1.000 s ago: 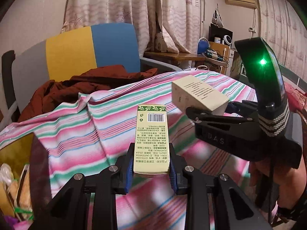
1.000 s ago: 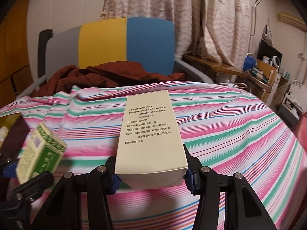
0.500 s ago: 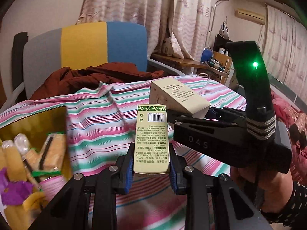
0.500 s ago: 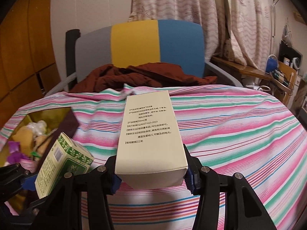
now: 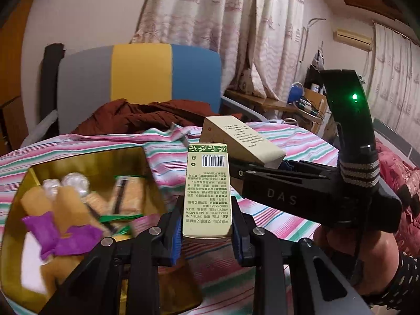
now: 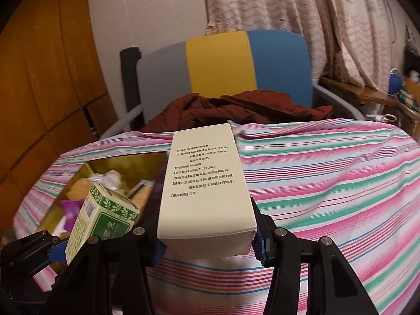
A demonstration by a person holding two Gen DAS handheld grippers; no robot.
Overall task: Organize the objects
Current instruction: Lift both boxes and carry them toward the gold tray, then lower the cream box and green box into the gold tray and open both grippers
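Above the striped worktop (image 6: 328, 183), the left hand-held gripper (image 5: 207, 232) squeezes a green box (image 5: 207, 191); the right hand-held gripper (image 6: 210, 246) squeezes a cream box (image 6: 206, 183), near the gold tin (image 5: 86, 160).

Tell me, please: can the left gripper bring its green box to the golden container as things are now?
Probably yes. The left gripper is shut on the green box, and the golden container lies open just to its left. Nothing stands between them; the right gripper is on the other side.

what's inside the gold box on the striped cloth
The gold box holds orange-wrapped snacks, purple wrapper ends, clear foil twists and green-edged packets. Its near right corner is hidden behind the left claw.
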